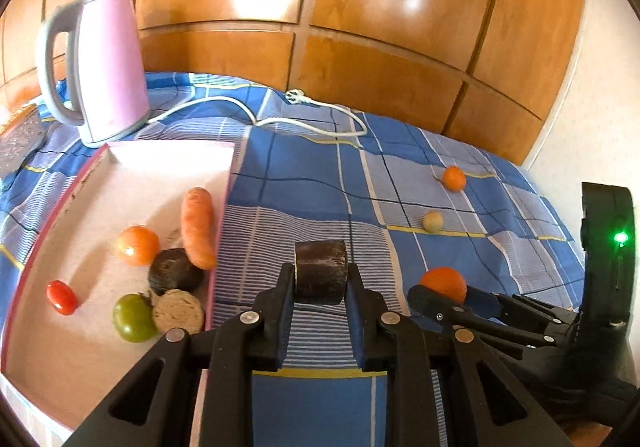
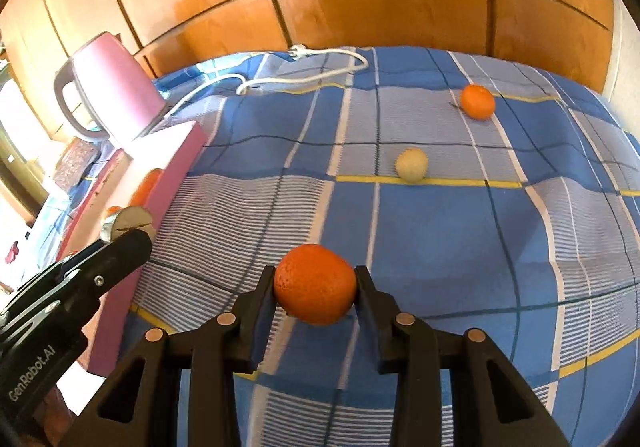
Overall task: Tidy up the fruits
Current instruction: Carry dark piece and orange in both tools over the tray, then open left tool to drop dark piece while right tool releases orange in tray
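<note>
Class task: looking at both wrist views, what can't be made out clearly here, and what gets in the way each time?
- Box contents, right wrist view: hidden by its near wall.
- Orange, left wrist view: lower part behind the right gripper.
- Dark chunk in the left gripper: its kind is unclear.
- Kettle: blurred, details unreadable.

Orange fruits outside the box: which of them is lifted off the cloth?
The big orange, clamped between the right gripper's jaws; the smaller orange lies far back on the checked cloth.
</note>
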A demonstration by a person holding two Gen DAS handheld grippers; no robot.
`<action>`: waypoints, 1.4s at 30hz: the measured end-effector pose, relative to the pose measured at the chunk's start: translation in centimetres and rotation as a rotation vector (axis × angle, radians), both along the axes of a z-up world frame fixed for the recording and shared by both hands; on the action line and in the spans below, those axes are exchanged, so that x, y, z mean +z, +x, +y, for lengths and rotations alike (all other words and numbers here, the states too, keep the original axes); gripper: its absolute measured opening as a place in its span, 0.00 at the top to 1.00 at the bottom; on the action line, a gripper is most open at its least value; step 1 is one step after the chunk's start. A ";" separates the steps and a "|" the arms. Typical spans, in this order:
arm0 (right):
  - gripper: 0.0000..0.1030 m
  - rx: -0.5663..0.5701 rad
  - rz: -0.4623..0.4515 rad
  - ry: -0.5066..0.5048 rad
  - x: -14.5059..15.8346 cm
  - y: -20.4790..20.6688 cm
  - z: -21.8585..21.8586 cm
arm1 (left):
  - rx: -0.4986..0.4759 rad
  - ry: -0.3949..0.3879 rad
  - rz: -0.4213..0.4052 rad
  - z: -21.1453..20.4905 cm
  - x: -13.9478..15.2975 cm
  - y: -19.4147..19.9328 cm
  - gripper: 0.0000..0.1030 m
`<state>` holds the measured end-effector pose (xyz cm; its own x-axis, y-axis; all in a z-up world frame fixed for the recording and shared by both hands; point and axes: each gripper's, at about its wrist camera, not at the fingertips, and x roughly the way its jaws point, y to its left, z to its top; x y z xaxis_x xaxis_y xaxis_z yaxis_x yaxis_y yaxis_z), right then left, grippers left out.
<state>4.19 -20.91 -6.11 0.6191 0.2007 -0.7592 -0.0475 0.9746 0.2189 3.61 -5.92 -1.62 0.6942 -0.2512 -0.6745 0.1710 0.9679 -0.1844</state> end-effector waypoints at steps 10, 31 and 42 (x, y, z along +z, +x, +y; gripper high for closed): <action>0.63 0.098 -0.011 0.036 1.6 0.3 3.2 | 0.086 -0.021 -0.007 3.9 0.7 0.0 0.77; 0.63 0.342 -0.043 0.072 4.8 4.2 13.9 | 0.342 -0.015 -0.007 16.3 0.9 2.1 0.76; 0.61 0.367 -0.035 0.072 4.3 6.1 16.8 | 0.395 -0.014 -0.002 17.1 0.6 1.5 0.75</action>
<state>10.25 -4.12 -1.83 0.5212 0.4663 -0.7148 -0.3993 0.8734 0.2787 5.12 11.15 -1.05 0.7407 0.0263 -0.6714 -0.2136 0.9566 -0.1982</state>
